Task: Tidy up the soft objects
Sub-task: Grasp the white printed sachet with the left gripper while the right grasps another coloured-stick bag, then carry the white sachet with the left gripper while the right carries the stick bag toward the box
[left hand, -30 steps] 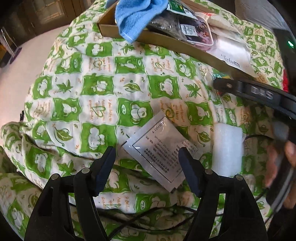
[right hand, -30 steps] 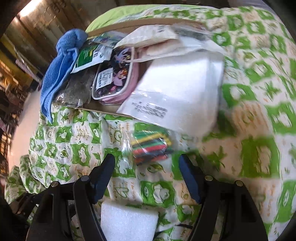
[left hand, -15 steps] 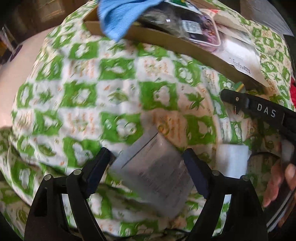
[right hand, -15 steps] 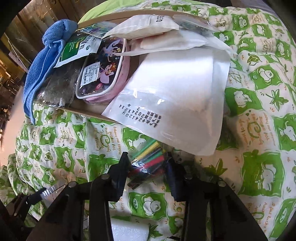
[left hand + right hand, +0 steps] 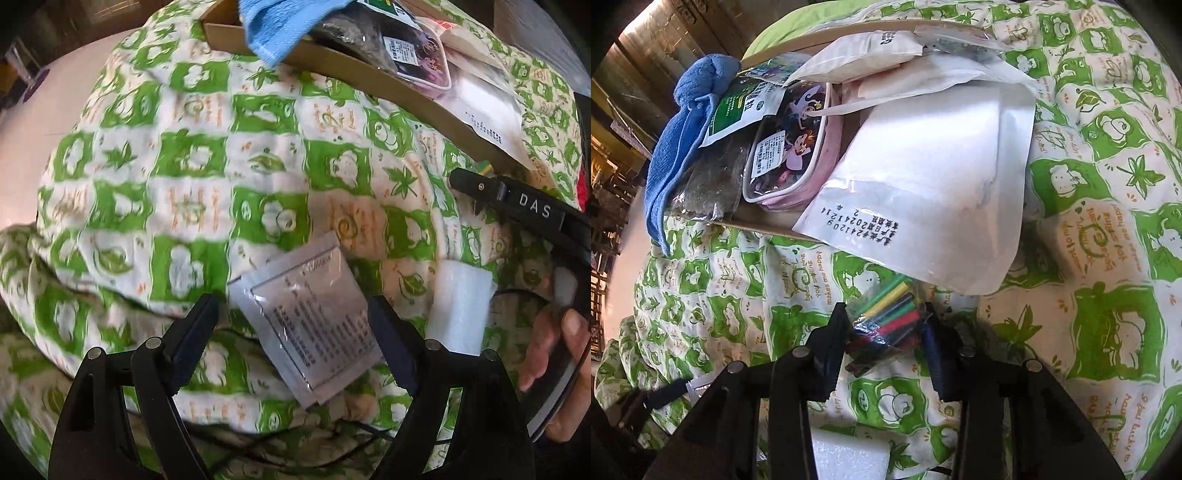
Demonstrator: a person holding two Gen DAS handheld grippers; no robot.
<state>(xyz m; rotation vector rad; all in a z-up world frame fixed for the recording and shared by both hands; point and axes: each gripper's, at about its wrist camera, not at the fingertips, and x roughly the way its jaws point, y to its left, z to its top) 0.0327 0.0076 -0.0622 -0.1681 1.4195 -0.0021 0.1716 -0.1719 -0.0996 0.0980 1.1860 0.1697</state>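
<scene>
Since a second ago the right tongs (image 5: 886, 332) have closed in from a wide spread and now pinch a clear bag of coloured sticks (image 5: 888, 321) between their pads, the bag lying on the green-and-white quilt (image 5: 1108, 206) just below the edge of a big white pouch (image 5: 923, 184); the left tongs (image 5: 291, 332) have opened a little further and stand fully spread, touching nothing. Between the left tips, on the quilt (image 5: 184, 166), lies a flat silvery sachet (image 5: 310, 317) with printed text, tilted, its lower corner reaching down past the pads. Just right of it sits a white foam block (image 5: 460, 306), apart from the sachet. Further up the quilt is a shallow cardboard box (image 5: 351, 70) holding a blue towel (image 5: 676, 147) that hangs over its rim, a dark packet with a green label (image 5: 738, 110), a pink cartoon-printed pouch (image 5: 790, 158) and pale paper bags (image 5: 871, 51); the white pouch leans out over the box edge. From the left view, a hand (image 5: 554, 362) grips the handle of the right tool at the frame's right edge, both tools pointing steeply down at the bed
</scene>
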